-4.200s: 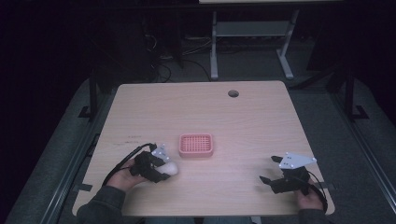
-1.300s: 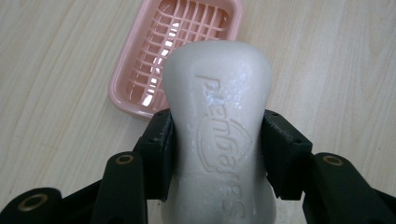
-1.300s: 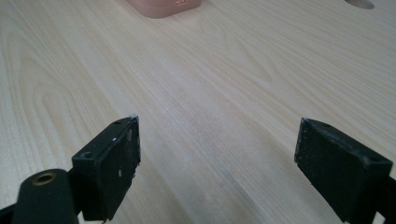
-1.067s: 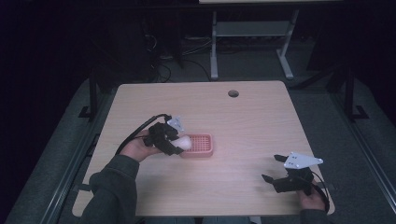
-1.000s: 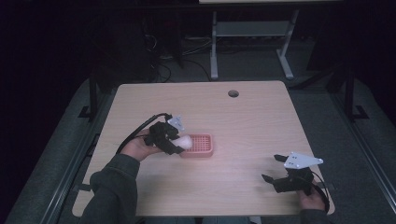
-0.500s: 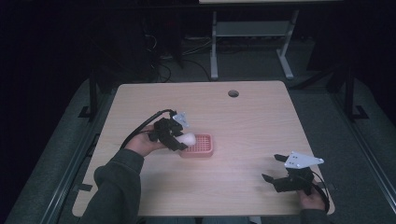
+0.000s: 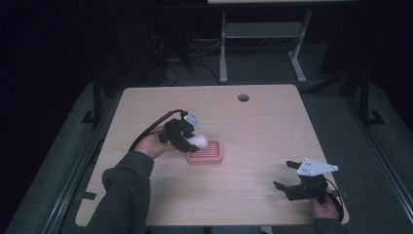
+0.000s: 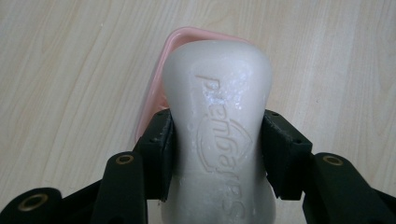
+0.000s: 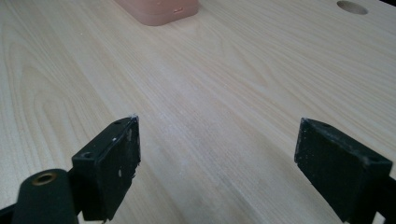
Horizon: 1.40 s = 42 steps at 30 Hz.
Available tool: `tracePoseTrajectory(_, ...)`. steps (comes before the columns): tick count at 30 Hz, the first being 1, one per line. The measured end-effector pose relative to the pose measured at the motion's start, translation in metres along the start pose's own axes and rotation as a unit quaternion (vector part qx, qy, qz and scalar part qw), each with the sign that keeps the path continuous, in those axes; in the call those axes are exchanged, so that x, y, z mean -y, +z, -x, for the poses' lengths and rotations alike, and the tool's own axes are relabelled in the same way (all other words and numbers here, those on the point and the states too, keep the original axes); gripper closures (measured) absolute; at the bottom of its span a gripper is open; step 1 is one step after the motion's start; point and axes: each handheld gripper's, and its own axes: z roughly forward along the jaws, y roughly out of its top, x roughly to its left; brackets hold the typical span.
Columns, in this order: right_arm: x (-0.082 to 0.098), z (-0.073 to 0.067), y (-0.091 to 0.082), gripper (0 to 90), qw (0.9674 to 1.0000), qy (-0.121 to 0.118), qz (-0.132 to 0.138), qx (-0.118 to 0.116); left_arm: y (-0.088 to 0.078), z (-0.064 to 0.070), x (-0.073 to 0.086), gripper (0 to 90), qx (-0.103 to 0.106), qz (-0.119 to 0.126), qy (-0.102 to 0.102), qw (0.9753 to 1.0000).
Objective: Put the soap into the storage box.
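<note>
A white bar of soap [image 7: 198,141] [image 8: 219,121] with embossed lettering is clamped between the black jaws of my left gripper [image 7: 187,141] [image 8: 217,154]. It hangs over the left edge of a pink soap dish [image 7: 206,152] [image 8: 154,84] near the table's middle. In the left gripper view the dish peeks out behind and left of the bar. My right gripper [image 7: 288,176] [image 9: 217,163] rests low at the table's front right, jaws wide apart with bare wood between them. The dish's near corner [image 9: 161,10] shows at the top of the right gripper view.
The light wooden table [image 7: 253,126] has a round cable hole [image 7: 243,97] [image 9: 351,6] near its far edge. Beyond the table stand a metal frame [image 7: 260,34] and loose cables on a dark floor.
My left gripper has carried the soap from the table's front left up and right to the pink dish. The right gripper has stayed put.
</note>
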Motion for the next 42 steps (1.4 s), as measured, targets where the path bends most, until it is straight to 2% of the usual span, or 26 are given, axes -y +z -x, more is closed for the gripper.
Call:
tracePoseTrajectory(11,0.0,0.001,0.0,13.6,1.0,-0.002,0.002,-0.001,0.007,-0.005,-0.006,49.5,0.005,0.001,0.0,1.0)
tracePoseTrajectory(22,0.0,0.001,-0.001,13.6,1.0,-0.003,0.004,-0.001,0.022,-0.01,-0.014,49.5,0.011,-0.008,0.003,0.9999)
tracePoseTrajectory(27,0.0,0.001,-0.001,13.6,0.9999,0.008,0.006,-0.003,0.033,-0.013,-0.018,49.5,0.019,-0.012,0.001,0.9997)
tracePoseTrajectory(32,0.0,0.001,-0.002,13.6,0.9999,0.008,0.007,-0.003,0.041,-0.016,-0.019,49.5,0.024,-0.016,-0.001,0.9996)
tracePoseTrajectory(42,0.0,0.001,-0.002,13.6,0.9999,0.008,0.008,-0.004,0.051,-0.018,-0.021,49.5,0.029,-0.022,-0.004,0.9993)
